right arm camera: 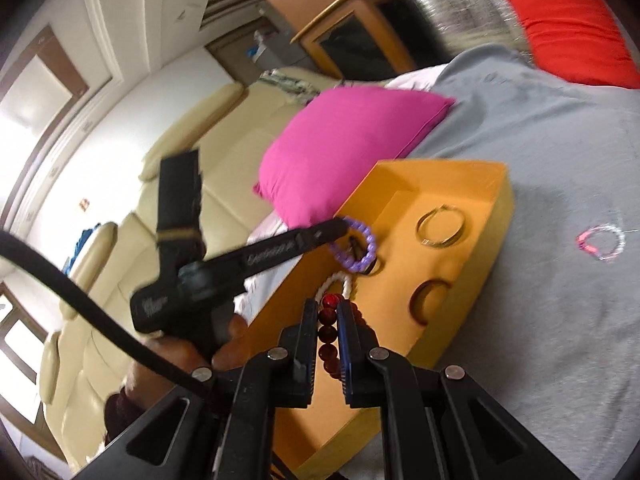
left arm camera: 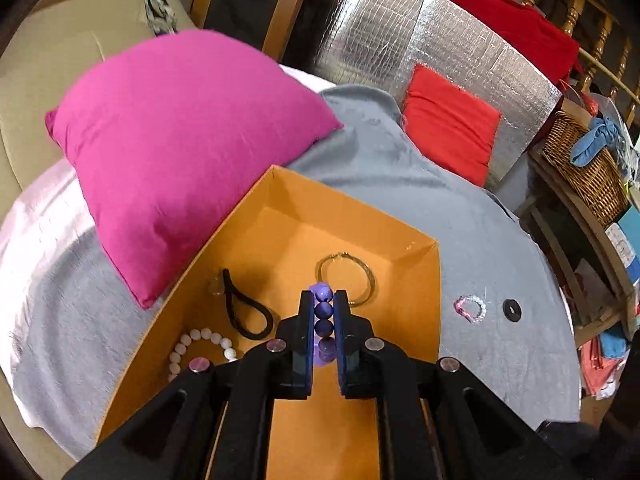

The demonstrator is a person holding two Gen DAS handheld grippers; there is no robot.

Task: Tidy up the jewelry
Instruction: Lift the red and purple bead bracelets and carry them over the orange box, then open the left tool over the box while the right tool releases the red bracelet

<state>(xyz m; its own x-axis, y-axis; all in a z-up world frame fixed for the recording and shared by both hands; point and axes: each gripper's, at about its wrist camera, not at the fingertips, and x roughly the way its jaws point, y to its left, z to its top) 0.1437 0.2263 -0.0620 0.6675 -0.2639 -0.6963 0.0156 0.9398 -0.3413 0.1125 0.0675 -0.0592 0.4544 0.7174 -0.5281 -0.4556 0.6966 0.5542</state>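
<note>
My left gripper (left arm camera: 323, 296) is shut on a purple bead bracelet (left arm camera: 323, 311) over the open orange box (left arm camera: 352, 204). In the box lie a gold bangle (left arm camera: 370, 280), a black hair tie (left arm camera: 231, 300) and a white bead bracelet (left arm camera: 200, 336). In the right wrist view my right gripper (right arm camera: 327, 305) is shut on a dark red bead bracelet (right arm camera: 328, 332) at the box's (right arm camera: 440, 176) near left corner. The left gripper (right arm camera: 340, 225) dangles the purple bracelet (right arm camera: 370, 240) just inside the box. A pink and white bead bracelet (left arm camera: 460, 308) lies on the blanket right of the box.
The box sits on a grey blanket (left arm camera: 400, 184). A magenta cushion (left arm camera: 180, 152) touches its left side and a red cushion (left arm camera: 452, 124) leans on a silver foil panel (left arm camera: 400, 40) behind. A small black ring (left arm camera: 512, 310) lies beside the pink bracelet. A wicker basket (left arm camera: 584, 168) stands at the right.
</note>
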